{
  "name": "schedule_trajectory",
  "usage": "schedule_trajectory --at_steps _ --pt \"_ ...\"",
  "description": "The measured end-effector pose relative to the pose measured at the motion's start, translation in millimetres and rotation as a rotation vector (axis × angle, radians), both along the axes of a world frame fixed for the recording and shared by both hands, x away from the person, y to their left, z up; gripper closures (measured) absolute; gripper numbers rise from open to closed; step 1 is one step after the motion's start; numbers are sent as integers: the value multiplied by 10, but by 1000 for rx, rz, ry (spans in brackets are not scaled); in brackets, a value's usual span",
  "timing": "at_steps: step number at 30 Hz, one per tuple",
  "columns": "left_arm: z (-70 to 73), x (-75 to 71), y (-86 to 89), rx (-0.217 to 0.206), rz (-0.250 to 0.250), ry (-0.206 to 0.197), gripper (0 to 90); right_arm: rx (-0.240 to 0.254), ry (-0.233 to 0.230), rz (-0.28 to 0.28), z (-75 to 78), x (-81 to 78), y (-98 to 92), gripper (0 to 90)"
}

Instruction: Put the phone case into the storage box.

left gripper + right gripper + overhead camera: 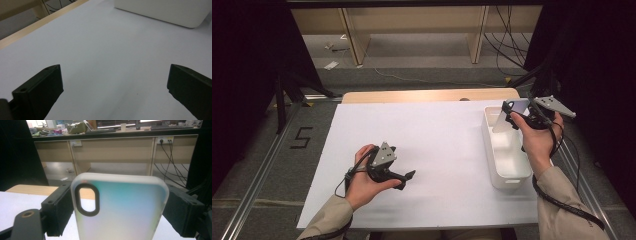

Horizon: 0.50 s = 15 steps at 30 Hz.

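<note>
My right gripper (511, 112) is raised over the far end of the white bin (492, 165) and is shut on a translucent phone case (503, 119). In the right gripper view the phone case (122, 207) stands upright between the two black jaws, frosted with a pale iridescent back and a black-rimmed oval camera cutout at its upper left. My left gripper (407, 180) rests low over the white sheet (437, 150) at the near left. Its jaws stand wide apart in the left gripper view with nothing between the left gripper's (115, 87) pads.
The white bin (170, 12) lies ahead of the left gripper, along the table's right side. A wooden table edge (427, 95) borders the sheet at the back. Beyond it are a shelf unit (112, 155), floor cables and dark curtains.
</note>
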<state>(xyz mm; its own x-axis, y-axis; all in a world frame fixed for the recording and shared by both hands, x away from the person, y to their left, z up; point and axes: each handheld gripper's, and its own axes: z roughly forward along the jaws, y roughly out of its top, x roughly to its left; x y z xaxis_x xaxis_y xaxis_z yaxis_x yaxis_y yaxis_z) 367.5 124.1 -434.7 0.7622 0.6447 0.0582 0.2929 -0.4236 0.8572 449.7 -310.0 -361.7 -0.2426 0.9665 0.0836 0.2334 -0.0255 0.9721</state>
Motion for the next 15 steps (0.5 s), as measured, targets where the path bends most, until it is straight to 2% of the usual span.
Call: schedule_trajectory --at_steps 15 --pt "3 0 1 -3 2 0 0 -14 11 -13 -30 67 -19 181"
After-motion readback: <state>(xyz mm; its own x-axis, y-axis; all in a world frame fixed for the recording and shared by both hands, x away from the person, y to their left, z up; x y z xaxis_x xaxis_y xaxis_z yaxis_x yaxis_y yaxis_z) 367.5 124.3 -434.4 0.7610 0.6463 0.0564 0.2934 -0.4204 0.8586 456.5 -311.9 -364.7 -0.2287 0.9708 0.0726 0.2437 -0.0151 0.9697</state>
